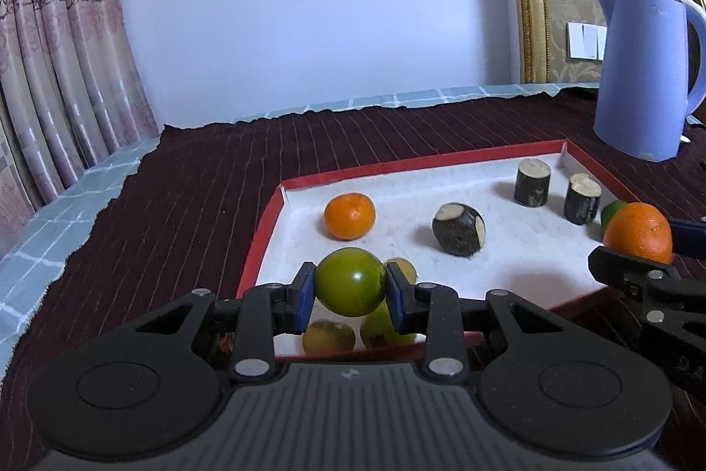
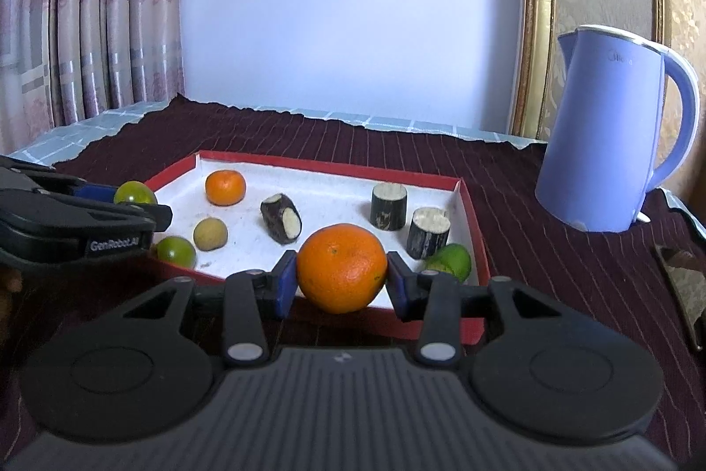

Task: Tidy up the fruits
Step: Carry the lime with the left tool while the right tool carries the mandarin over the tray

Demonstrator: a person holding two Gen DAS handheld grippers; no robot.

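Maroon cloth [image 2: 507, 179]; "GenRobot.AI" left claw [image 1: 351, 290] grips green fruit [image 1: 350, 281], right claw [image 2: 342, 281] orange [image 2: 342, 268].

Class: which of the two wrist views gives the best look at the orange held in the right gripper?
The right wrist view: the orange sits centre frame, whole, clamped between the right gripper's blue pads. The left wrist view shows that orange only small at the right edge, its lower part hidden by the gripper.
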